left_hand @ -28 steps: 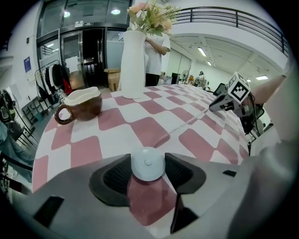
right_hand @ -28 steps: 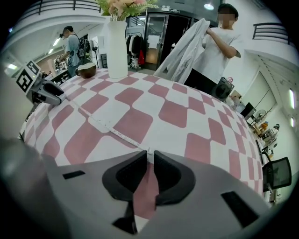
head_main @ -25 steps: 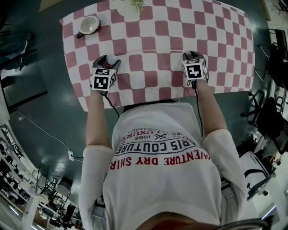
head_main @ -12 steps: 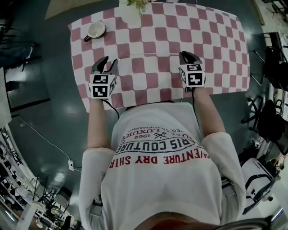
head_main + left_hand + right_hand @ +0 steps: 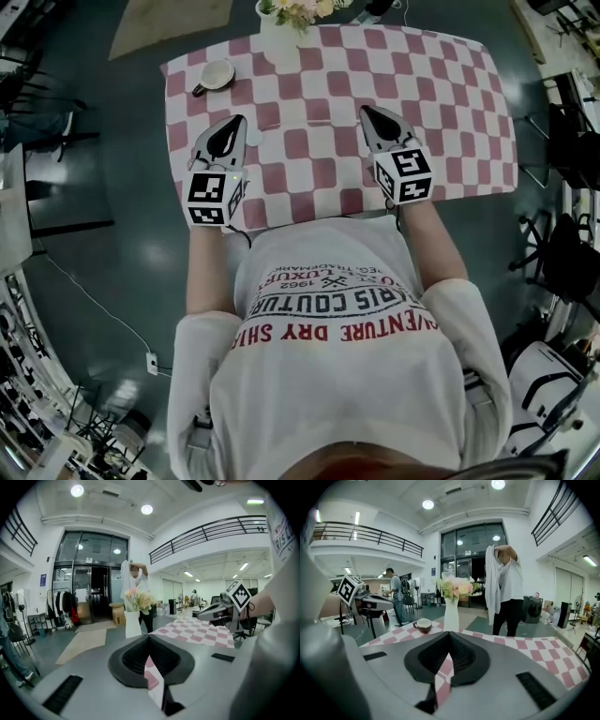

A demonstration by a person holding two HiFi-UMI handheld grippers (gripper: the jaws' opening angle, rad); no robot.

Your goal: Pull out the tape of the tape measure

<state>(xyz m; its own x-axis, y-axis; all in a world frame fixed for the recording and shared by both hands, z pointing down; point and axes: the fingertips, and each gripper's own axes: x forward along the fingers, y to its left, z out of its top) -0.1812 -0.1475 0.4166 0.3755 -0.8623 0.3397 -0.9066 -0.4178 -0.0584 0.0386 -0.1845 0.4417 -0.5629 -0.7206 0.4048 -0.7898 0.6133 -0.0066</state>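
No tape measure shows in any view. Over the near left part of the red-and-white checked table [image 5: 450,112], my left gripper [image 5: 235,121] is shut, its jaws meeting in a point with nothing between them [image 5: 148,636]. Level with it on the right, my right gripper [image 5: 367,111] is also shut and empty [image 5: 450,634]. Both point away from the person, across the table. From the left gripper view the right gripper [image 5: 219,613] shows at the right. From the right gripper view the left gripper [image 5: 370,603] shows at the left.
A brown cup on a saucer [image 5: 216,75] [image 5: 424,625] stands at the table's far left. A white vase of flowers [image 5: 279,36] [image 5: 132,622] [image 5: 451,613] is at the far edge. A person [image 5: 506,592] stands beyond the table. Dark floor and office chairs [image 5: 562,253] surround it.
Both grippers' jaws have gone from open to shut, with nothing caught in them. The grippers now reach a little further over the table, and the head view has shifted.
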